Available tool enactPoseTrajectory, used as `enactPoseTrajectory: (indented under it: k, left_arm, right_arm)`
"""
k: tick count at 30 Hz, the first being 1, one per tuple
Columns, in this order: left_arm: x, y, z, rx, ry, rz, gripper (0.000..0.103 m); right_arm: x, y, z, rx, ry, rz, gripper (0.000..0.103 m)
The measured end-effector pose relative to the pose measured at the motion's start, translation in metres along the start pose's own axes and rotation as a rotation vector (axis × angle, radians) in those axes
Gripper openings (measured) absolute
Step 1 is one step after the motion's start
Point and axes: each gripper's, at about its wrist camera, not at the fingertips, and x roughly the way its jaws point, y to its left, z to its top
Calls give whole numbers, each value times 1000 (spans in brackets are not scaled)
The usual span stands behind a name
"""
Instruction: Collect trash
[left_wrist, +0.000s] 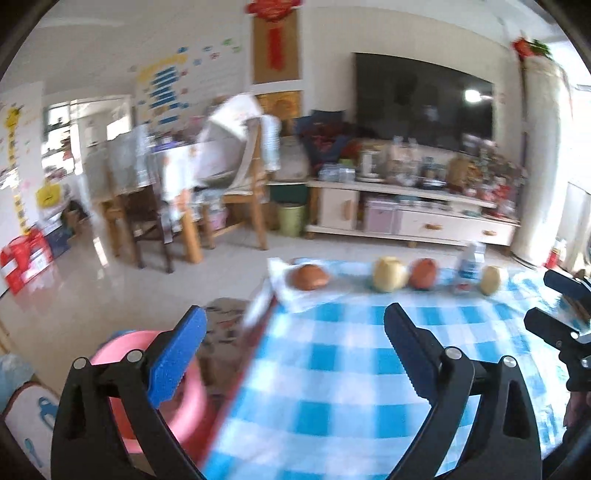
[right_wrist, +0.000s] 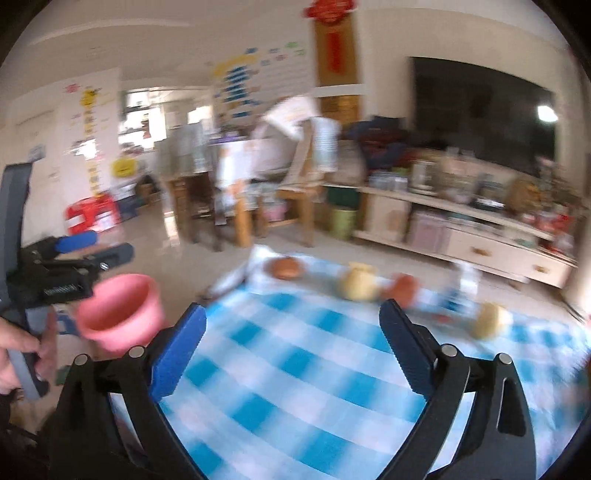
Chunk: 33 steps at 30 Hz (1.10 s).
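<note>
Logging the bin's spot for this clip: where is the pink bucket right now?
The pink bucket sits off the table's left edge, below the checked tablecloth; in the left wrist view it shows behind the left finger.

Both wrist views look forward and slightly down — apparently side by side — sharing the checked tablecloth (left_wrist: 332, 369) and far fruit.

tablecloth (left_wrist: 332, 369): blue-and-white check, under and ahead of the fingers
bin (right_wrist: 120, 312): pink, left of the fingers
finger pads (left_wrist: 177, 354): blue on black arms
fruit (left_wrist: 388, 275): pale yellow; red-brown one (left_wrist: 423, 274) beside it
</note>
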Motion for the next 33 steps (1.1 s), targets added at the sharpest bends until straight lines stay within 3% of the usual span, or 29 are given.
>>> enactPoseTrajectory:
  k: [4,11,16,21,24,33]
  left_arm:
    - [18,-69,-5,37,-2,-90,96]
    - [73,-149,-37,107,90,-168,97]
    - [110,-156,-61,147,146,-157,97]
    - [150,-140,-84,82,262,-126,97]
    - [164,-136,-96,68,321,-114,97]
    - [174,-146,-117,137,360,-127,97]
  right_arm:
    - [-11,-58,-32,56,27,-107,99]
    - [10,-99,-82,103,97,-157,99]
    - [45,-114,-117,117,214,-155,99]
    - [68,-120,-137,113,290,-167,99]
    - [76,-117,-143,95,302,-168,99]
    - [94,-114,-154,80,326,-192,99]
